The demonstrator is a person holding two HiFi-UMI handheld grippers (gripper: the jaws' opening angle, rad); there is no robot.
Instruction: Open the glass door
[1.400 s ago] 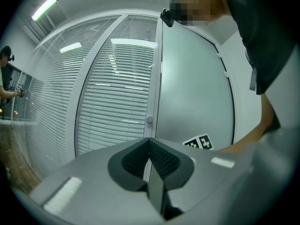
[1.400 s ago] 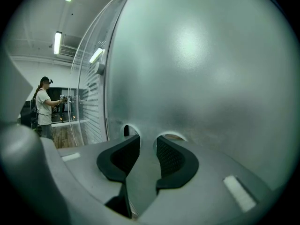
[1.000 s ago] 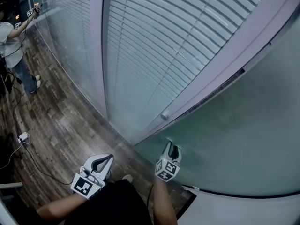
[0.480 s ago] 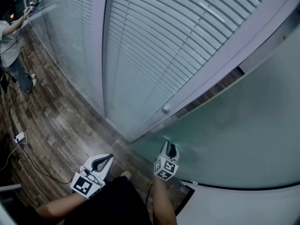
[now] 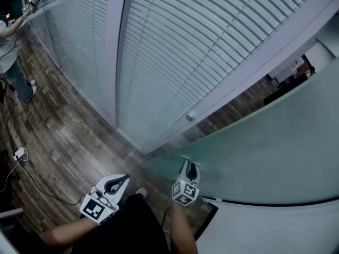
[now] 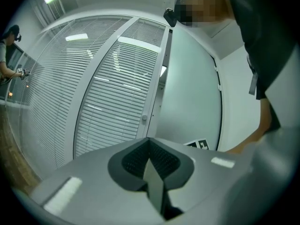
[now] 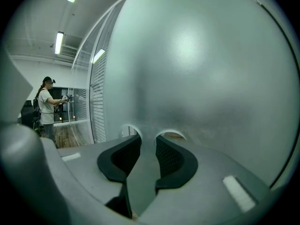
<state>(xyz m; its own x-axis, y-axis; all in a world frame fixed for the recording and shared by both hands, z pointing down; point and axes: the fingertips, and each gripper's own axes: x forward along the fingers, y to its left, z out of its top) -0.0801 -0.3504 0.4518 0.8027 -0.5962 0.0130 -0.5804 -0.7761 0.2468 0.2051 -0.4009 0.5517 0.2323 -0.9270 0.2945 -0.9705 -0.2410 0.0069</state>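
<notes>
The frosted glass door [image 5: 265,147] stands partly swung open from its pale frame [image 5: 249,70]. My right gripper [image 5: 189,166] is at the door's free edge low down. In the right gripper view the glass [image 7: 201,69] fills the picture and its edge runs into the gap between the pads of the right gripper [image 7: 147,142]; the jaws are closing on it. My left gripper [image 5: 121,180] hangs lower left, away from the door, pads together and holding nothing. The left gripper [image 6: 150,142] looks along the blinds toward the door [image 6: 192,88].
A glass wall with white blinds [image 5: 175,52] runs left of the doorway, with a small round knob [image 5: 191,115] on the frame. Another person [image 5: 10,41] stands far left by the glass. A cable and power strip [image 5: 18,153] lie on the wooden floor [image 5: 69,136].
The door has swung further open; the gap at the frame has widened and a room beyond shows. My right gripper moved slightly left with the door's edge. The left gripper barely shifted.
</notes>
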